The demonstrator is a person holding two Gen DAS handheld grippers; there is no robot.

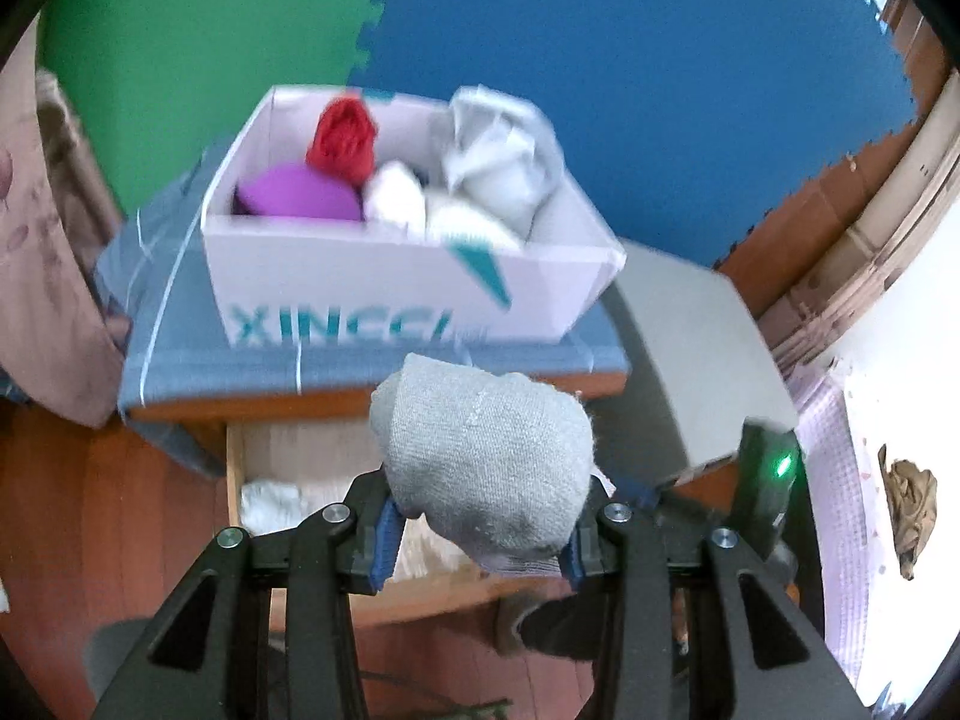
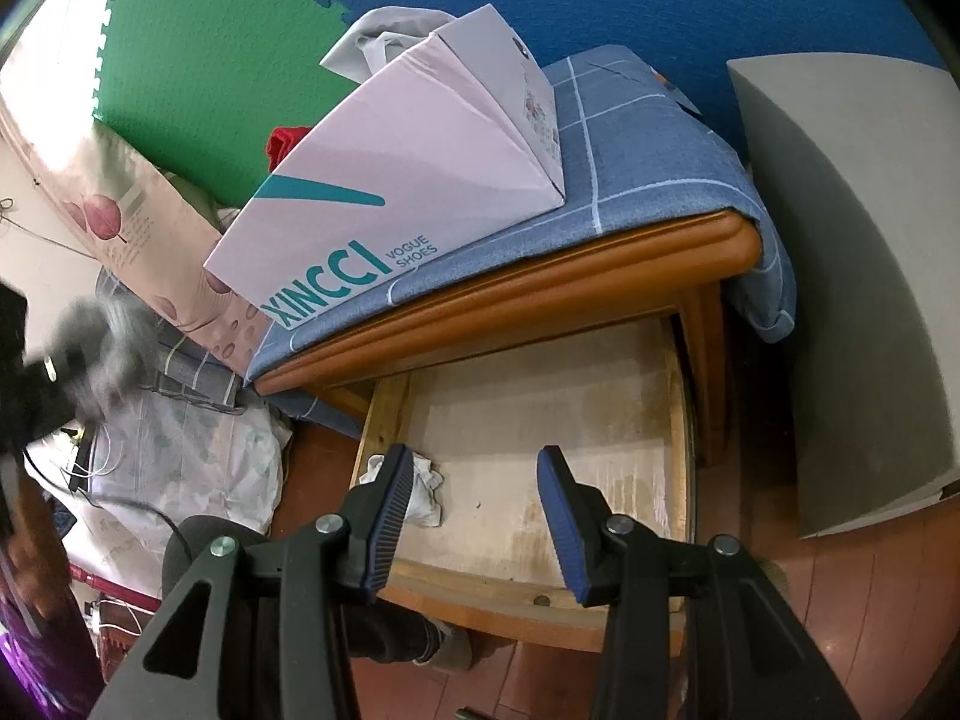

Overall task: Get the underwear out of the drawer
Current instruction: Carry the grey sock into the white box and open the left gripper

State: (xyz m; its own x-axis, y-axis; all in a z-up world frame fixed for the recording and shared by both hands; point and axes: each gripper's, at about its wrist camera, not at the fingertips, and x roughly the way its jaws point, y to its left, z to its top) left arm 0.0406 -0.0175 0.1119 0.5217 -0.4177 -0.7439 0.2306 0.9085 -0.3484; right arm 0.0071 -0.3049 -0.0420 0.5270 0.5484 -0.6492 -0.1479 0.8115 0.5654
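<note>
Above the open drawer [image 2: 528, 420], the left gripper [image 1: 480, 531] clenches a grey bundle [image 1: 486, 462]; carry it steadily to the shoebox [image 1: 390, 294]. The right gripper [image 2: 474, 516] hangs released.

A bunched grey knit garment [image 1: 489, 468] is clamped at six o'clock above the open wooden drawer [image 2: 528, 420], which holds a crumpled white piece [image 2: 423, 489] at nine o'clock

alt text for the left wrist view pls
The left hand-held gripper clamps a balled grey knit garment above an open wooden drawer. Behind, a white cardboard shoebox of rolled clothes sits on a blue checked cloth.
</note>
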